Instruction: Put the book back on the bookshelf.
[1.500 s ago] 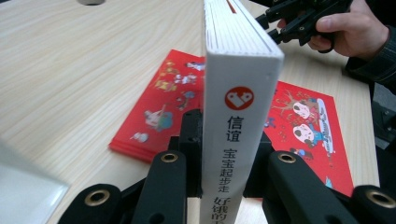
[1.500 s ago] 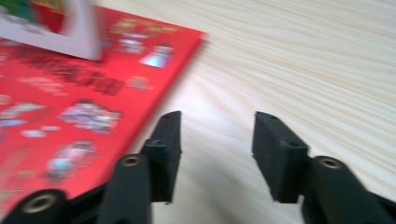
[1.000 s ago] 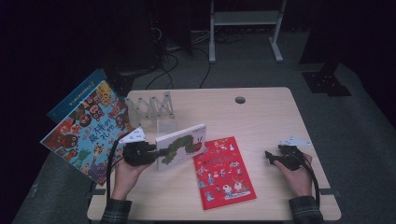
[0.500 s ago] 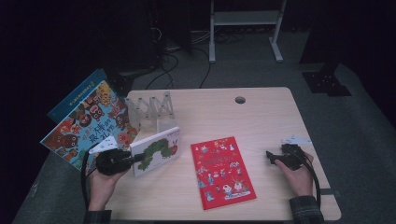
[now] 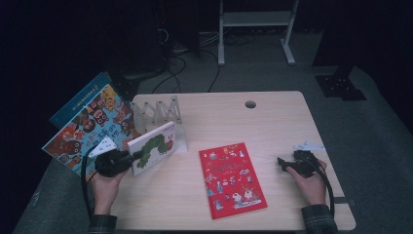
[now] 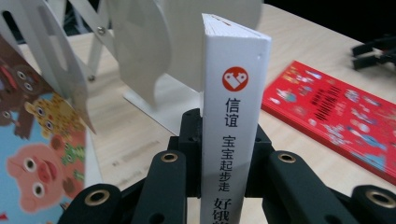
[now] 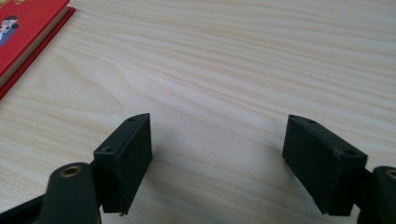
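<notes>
The caterpillar book (image 5: pixel 155 145) stands on edge at the table's (image 5: pixel 277 122) left side, just in front of the white folding rack (image 5: pixel 157 113), clamped at its spine by the left gripper (image 5: pixel 132 158). A stiff, thick-paged board book, it looks light enough to carry by that spine. Its long axis runs level, from the gripper toward the rack. The right gripper (image 7: pixel 217 161) rests empty, jaws wide apart, right of the red book (image 5: pixel 231 178).

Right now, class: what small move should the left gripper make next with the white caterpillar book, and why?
Probably ease the white caterpillar book toward a slot of the white rack: the left gripper clamps its spine, upright, just in front of the rack's dividers, not yet between them.
</notes>
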The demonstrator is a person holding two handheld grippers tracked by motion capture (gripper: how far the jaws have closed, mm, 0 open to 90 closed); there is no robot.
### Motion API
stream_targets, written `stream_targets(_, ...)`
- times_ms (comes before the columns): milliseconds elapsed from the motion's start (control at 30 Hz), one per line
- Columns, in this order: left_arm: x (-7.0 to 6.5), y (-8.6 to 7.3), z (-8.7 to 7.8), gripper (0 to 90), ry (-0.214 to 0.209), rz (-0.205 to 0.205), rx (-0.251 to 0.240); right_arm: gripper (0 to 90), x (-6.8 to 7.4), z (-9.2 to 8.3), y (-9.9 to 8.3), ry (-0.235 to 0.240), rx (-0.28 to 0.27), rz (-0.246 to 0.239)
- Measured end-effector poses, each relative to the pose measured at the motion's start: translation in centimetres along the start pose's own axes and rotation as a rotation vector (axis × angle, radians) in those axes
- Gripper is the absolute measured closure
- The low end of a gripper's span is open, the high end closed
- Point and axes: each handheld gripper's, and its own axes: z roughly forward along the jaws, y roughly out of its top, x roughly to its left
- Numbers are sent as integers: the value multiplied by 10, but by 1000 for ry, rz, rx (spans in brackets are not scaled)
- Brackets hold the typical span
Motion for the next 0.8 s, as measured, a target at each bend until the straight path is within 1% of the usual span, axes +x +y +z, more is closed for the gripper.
stream_targets(133,3,4,12,750,24,-1,-19,229,0,0,0,0,1,2)
stream_targets(233,3,7,25,750,34,-4,-26,229,0,0,0,0,1,2)
stream_targets(333,2,9,35,750,49,6,-33,229,0,0,0,0,1,2)
stream_targets(433,2,11,44,750,55,-4,-46,229,0,0,0,0,1,2)
stream_targets(533,3,12,50,749,79,3,-53,229,0,0,0,0,1,2)
stream_targets(600,3,11,52,748,79,-7,-61,229,0,0,0,0,1,2)
stream_targets(667,2,9,53,747,80,-4,-60,229,0,0,0,0,1,2)
stream_targets(733,1,7,53,745,80,-3,-54,229,0,0,0,0,1,1)
stream_targets(800,1,5,53,743,79,1,-38,230,0,0,0,0,1,1)
